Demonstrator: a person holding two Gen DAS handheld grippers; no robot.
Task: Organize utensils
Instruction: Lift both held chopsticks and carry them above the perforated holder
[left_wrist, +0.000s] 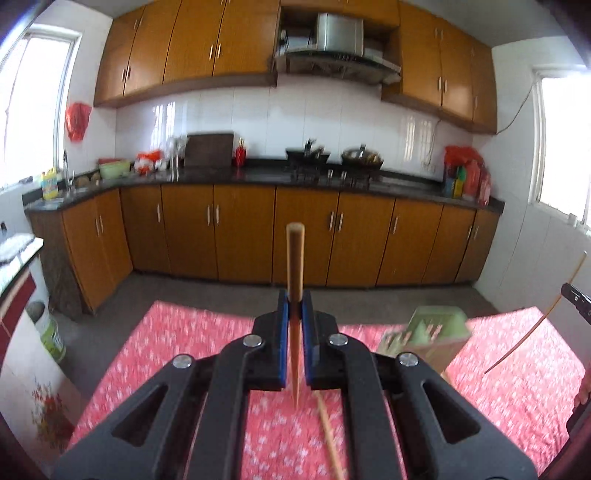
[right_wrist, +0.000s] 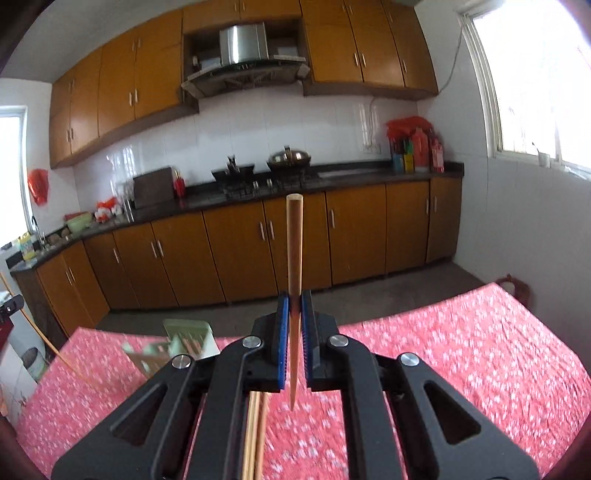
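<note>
Above the pink floral tablecloth (left_wrist: 184, 332), two chopsticks are being carried at once, one per gripper. A chopstick (left_wrist: 295, 266) is pinched upright between the blue pads of the left gripper (left_wrist: 294, 314), jaws closed tight on its lower half, thick end up and pointed tip hanging below the fingers. The right gripper (right_wrist: 294, 317) is clamped the same way on a second chopstick (right_wrist: 294, 243), held vertical with its taper down. Gripped low like this, each stick is probably set up to be dropped tip-first into the green utensil holder (left_wrist: 430, 328), which is seen blurred, standing on the cloth between the two grippers. More loose chopsticks (right_wrist: 255, 435) are left lying on the table beneath the right gripper, and another (left_wrist: 330, 435) under the left, so plenty is judged still to be sorted. Both grippers are held well clear of the table, tilted slightly downward, facing the kitchen counter (right_wrist: 332, 177) side by side.
</note>
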